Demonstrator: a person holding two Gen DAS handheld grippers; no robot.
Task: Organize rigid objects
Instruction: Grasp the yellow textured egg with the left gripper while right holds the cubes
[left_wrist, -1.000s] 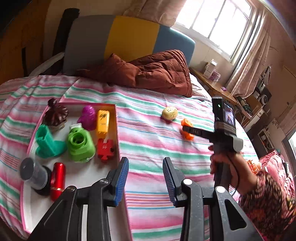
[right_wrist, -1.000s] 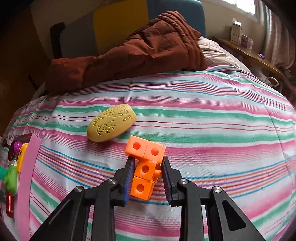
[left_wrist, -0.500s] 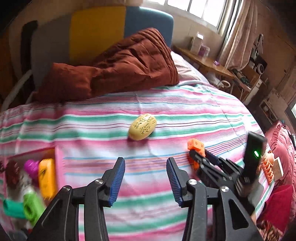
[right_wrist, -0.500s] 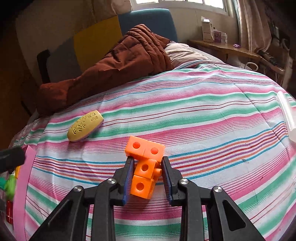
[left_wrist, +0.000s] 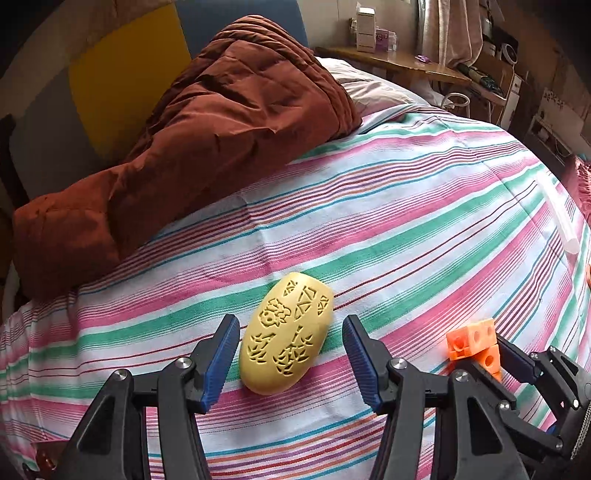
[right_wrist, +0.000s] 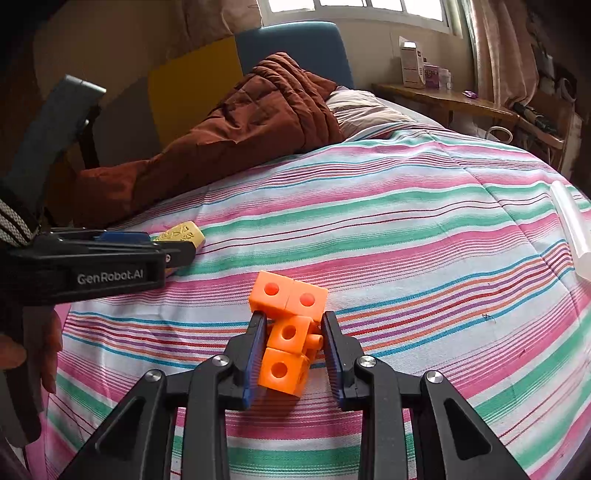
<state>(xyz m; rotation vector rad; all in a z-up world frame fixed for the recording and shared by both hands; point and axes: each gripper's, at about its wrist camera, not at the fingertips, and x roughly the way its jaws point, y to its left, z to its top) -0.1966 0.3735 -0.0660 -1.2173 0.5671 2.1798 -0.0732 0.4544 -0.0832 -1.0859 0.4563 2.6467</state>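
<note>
Striped bedspread (left_wrist: 424, 206) lies bare ahead; brown quilt (left_wrist: 207, 122) blocks the far side.

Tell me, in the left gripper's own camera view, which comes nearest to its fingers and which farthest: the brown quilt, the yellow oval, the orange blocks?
1. Yellow oval: between the left gripper's opening jaws, untouched.
2. Orange blocks: off to the right, clamped in the right gripper.
3. Brown quilt: far back by the headboard.
</note>
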